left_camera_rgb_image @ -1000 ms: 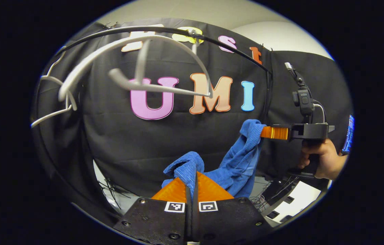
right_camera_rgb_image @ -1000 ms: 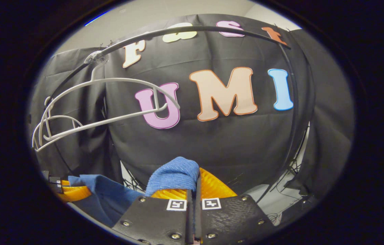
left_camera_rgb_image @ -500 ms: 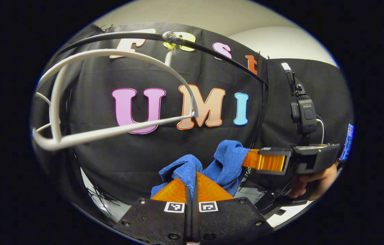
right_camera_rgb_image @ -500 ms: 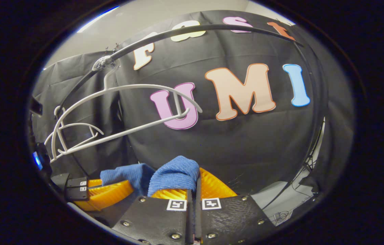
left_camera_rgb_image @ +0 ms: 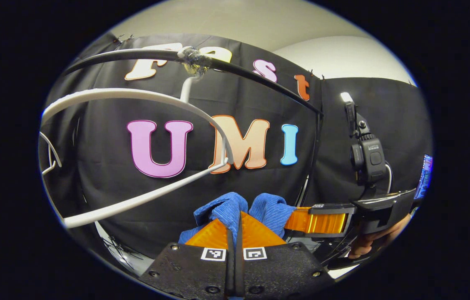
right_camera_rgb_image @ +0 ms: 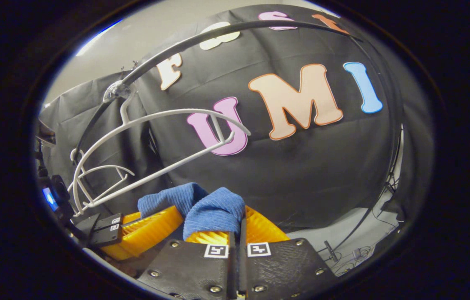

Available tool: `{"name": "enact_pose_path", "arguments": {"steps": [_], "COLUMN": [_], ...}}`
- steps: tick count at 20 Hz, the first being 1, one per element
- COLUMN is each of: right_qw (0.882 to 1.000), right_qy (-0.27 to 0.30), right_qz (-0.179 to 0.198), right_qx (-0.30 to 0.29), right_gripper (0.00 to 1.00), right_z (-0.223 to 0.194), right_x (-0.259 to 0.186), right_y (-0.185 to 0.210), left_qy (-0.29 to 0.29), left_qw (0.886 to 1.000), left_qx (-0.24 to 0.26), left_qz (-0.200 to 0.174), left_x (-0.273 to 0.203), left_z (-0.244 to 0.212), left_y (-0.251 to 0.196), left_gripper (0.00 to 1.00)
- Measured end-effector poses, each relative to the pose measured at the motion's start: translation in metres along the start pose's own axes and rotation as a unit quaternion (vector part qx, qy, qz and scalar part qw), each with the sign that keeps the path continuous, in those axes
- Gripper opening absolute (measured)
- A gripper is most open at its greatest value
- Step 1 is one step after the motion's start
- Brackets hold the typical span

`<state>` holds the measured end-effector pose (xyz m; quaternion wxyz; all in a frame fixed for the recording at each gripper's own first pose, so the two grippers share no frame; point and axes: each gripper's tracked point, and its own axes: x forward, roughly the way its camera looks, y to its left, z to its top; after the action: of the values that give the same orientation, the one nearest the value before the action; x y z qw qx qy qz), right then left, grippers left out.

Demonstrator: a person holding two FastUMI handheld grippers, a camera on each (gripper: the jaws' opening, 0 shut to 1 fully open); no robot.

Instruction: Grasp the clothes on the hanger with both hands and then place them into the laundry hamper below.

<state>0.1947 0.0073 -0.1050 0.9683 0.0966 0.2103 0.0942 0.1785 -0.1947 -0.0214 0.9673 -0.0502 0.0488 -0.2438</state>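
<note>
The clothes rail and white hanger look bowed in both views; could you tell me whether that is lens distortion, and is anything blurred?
Left gripper view: fisheye bends the rail and hanger; all sharp. Right gripper view: the same bowing of rail and hanger; blue garment crisp.

A recording booth, not a home.
Black cloth [right_camera_rgb_image: 301, 175] covers the far wall, a bare white hanger [left_camera_rgb_image: 135, 98] hangs from a black rail [left_camera_rgb_image: 255, 77], loose cables [right_camera_rgb_image: 343, 254] lie on the floor.

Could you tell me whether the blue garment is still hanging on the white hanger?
No, the white hanger hangs bare on the rail, while the blue garment is pinched below it by the left gripper.
</note>
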Motion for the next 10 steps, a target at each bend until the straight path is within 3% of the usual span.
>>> {"name": "enact_pose_path", "arguments": {"steps": [1,2,4,10], "right_qw": [1.000,1.000,1.000,0.997], "right_qy": [0.001,0.004,0.009,0.074], "right_qz": [-0.002,-0.005,-0.015,-0.029], "right_qx": [-0.005,-0.009,-0.020,-0.019], "right_gripper": [0.00,0.07,0.02,0.02], "right_z": [-0.003,-0.007,-0.018,-0.077], "right_x": [0.002,0.004,0.007,0.030], "right_y": [-0.002,-0.006,-0.014,-0.039], "left_qy": [0.004,0.008,0.018,0.084], "left_qw": [1.000,1.000,1.000,0.996], "left_qx": [0.003,0.005,0.011,-0.007], "left_qz": [0.001,0.001,0.009,0.038], "left_x": [0.001,0.001,0.004,0.011], "left_z": [-0.002,-0.003,-0.009,-0.070], "left_y": [0.001,0.000,0.001,0.022], "left_gripper": [0.01,0.01,0.01,0.01]}}
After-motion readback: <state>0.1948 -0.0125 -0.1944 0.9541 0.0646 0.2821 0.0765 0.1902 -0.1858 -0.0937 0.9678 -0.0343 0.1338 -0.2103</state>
